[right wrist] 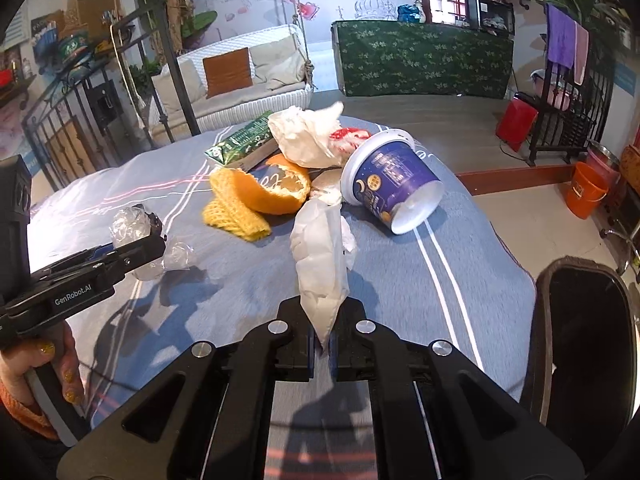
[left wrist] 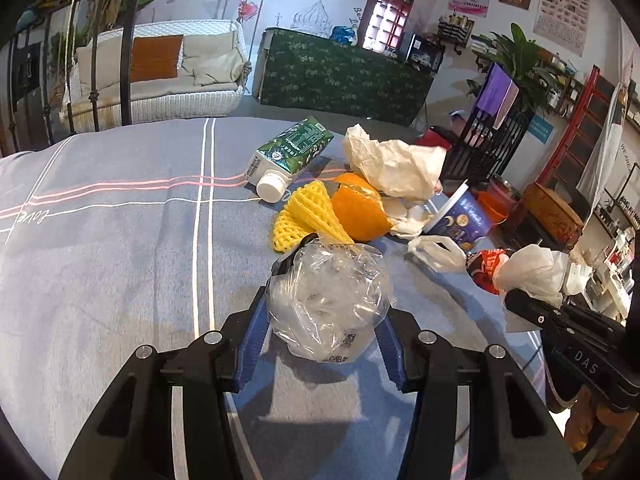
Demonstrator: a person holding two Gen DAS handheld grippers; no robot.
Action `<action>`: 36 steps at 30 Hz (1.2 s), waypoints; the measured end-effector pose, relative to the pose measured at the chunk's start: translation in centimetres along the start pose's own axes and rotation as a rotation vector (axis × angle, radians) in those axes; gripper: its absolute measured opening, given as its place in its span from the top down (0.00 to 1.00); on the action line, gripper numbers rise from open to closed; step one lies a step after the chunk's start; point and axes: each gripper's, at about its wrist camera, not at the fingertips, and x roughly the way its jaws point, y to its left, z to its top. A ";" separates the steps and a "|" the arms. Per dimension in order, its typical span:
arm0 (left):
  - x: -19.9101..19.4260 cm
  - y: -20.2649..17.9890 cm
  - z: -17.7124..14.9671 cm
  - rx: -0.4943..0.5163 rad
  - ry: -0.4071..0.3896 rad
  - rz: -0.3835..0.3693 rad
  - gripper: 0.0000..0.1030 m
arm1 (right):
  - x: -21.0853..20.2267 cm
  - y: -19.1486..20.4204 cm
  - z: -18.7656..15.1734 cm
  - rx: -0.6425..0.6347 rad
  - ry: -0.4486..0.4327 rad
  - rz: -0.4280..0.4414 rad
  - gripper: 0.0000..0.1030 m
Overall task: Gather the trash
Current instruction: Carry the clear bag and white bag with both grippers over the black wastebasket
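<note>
Trash lies on a blue-grey bedspread [left wrist: 120,240]: a green milk carton [left wrist: 292,152], yellow foam fruit net [left wrist: 308,212], orange peel [left wrist: 360,208], crumpled paper [left wrist: 396,164] and a tipped blue cup [left wrist: 460,216]. My left gripper [left wrist: 324,312] is shut on a crumpled clear plastic bag [left wrist: 328,304]; it also shows in the right wrist view [right wrist: 136,224]. My right gripper [right wrist: 322,344] is shut on a white tissue [right wrist: 320,256], which stands up between the fingers. In the left wrist view the tissue [left wrist: 532,268] shows at the right.
A black trash bin [right wrist: 580,344] stands at the bed's right side. An orange bucket [right wrist: 586,190] and a red box [right wrist: 516,124] are on the floor beyond. A metal bed frame [right wrist: 160,80] is at the far left.
</note>
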 end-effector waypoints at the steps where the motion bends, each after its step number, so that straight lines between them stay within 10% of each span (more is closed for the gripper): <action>1: -0.4 -0.2 -0.1 0.002 -0.005 -0.005 0.52 | -0.4 0.0 -0.2 0.005 -0.004 0.003 0.95; 36: -3.1 -13.2 -4.3 0.178 -0.051 -0.219 0.52 | -14.2 -11.0 -8.2 0.252 -0.193 -0.229 0.95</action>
